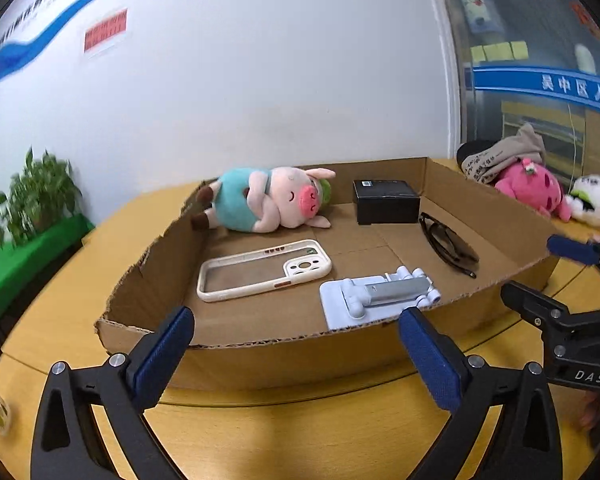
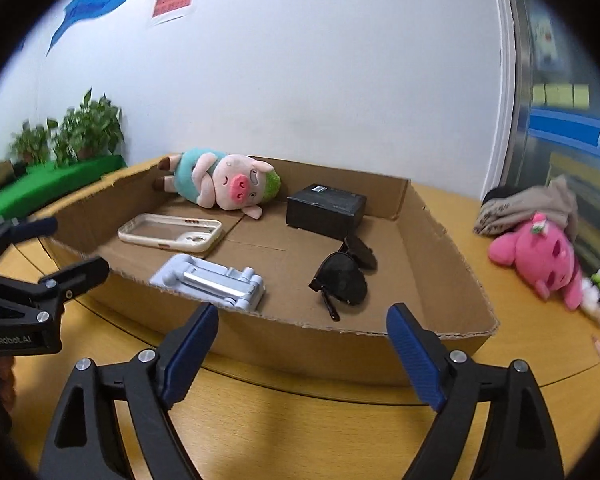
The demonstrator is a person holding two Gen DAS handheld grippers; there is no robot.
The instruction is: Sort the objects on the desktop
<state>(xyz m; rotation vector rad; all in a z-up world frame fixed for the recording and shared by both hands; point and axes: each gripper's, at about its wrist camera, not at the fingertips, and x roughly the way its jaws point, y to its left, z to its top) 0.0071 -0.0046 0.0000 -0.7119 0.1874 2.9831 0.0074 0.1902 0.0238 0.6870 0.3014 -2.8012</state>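
The cardboard tray (image 1: 480,196) fills mid-frame as my collecting place, so the plush pig (image 1: 268,200) lies at its upper left, the black box (image 1: 386,202) upper centre, with the phone case (image 1: 260,270), phone stand (image 1: 376,296) and sunglasses (image 1: 448,244) nearer me. My left tongs (image 1: 296,358) and right tongs (image 2: 302,354) gape wide and empty at the near rim, I judge ready for the pink plush (image 2: 540,260) at right, outside.

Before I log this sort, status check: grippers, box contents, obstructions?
Left gripper and right gripper open, empty. Pig plush, phone case in cardboard box. Nothing blocking.
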